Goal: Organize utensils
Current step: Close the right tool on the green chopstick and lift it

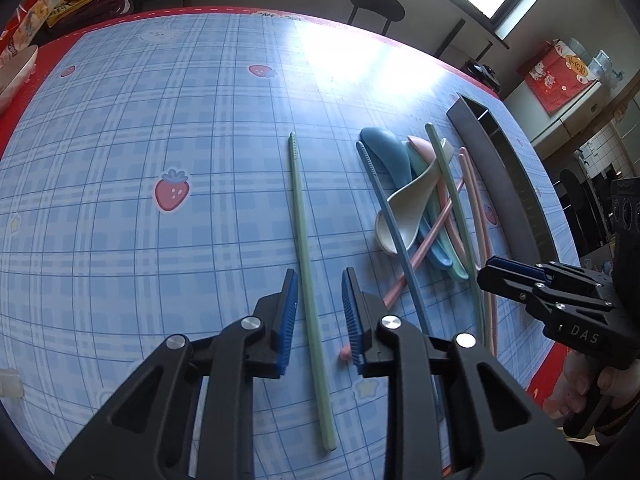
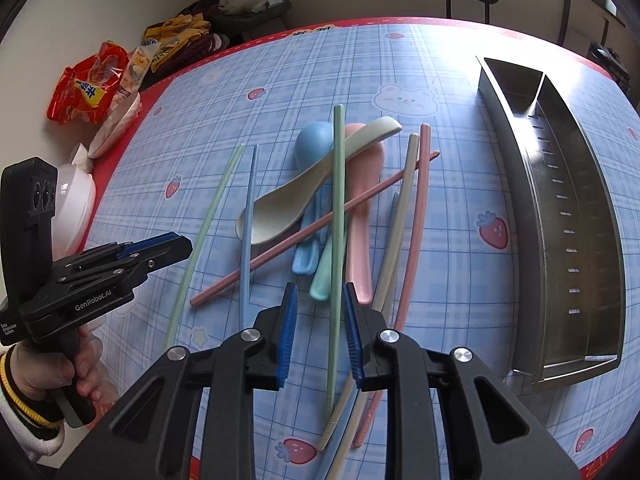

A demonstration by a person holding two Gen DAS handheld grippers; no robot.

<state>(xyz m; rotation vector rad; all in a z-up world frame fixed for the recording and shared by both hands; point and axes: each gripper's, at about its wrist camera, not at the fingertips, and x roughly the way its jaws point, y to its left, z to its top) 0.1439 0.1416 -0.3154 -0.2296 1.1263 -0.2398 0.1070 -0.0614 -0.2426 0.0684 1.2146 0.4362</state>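
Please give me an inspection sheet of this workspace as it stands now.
Surface: tablecloth, blue plaid with strawberries, red border.
Job's things: lone green chopstick lies apart; pile of spoons and chopsticks crossed over one another; metal organizer tray beside the pile, its visible compartments empty.
Clutter: snack bags and white bowls at the table edge.
Grippers: left gripper open, straddling the lone green chopstick; right gripper open, a green chopstick of the pile between its fingers.
Cables: nothing seen.
Surroundings: black stool, window, wall.
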